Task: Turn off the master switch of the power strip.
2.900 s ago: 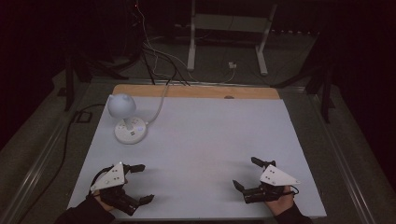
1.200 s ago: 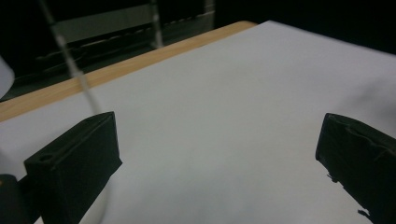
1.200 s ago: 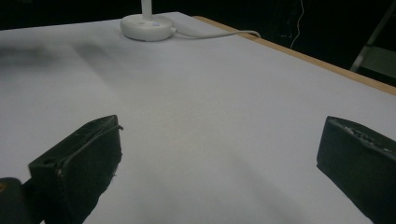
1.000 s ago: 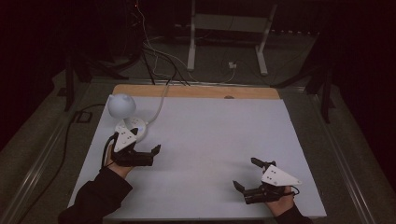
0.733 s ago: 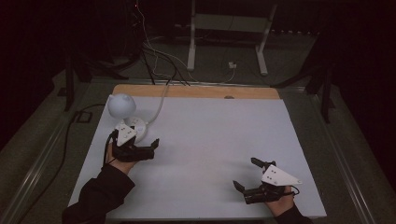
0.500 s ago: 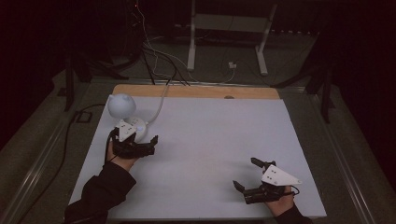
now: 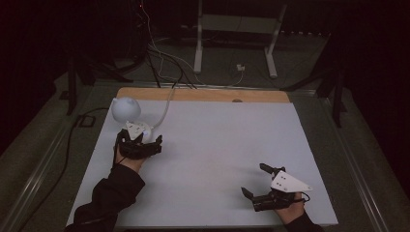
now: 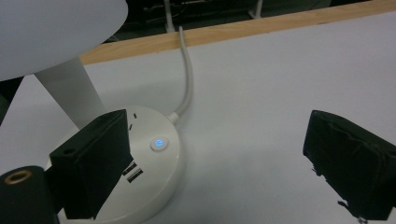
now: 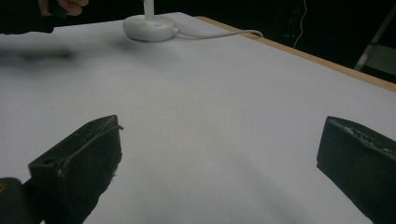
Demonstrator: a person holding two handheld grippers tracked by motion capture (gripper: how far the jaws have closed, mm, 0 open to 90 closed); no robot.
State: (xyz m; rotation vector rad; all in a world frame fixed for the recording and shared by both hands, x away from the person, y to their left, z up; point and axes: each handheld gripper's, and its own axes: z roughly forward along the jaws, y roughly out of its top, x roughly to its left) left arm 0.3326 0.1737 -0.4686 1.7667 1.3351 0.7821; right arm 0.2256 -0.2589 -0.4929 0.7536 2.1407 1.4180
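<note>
The left tongs (image 7: 143, 143) hang spread right at the round base (image 8: 154, 158) of a white desk lamp (image 7: 126, 109) at the far left of the worktop (image 7: 217, 145), one jaw over the base edge beside the lit blue power button (image 8: 159, 143). The right tongs (image 7: 263, 182) rest spread at the near right, holding nothing. A jaw coming down off-centre could miss the button, catch the USB sockets (image 8: 132, 173), or shove the light base and drag its cable (image 8: 187, 79). The surface is plain white with a wooden far edge (image 7: 203, 94); the room is dark, with cables and a metal stand (image 7: 237, 29) on the floor
</note>
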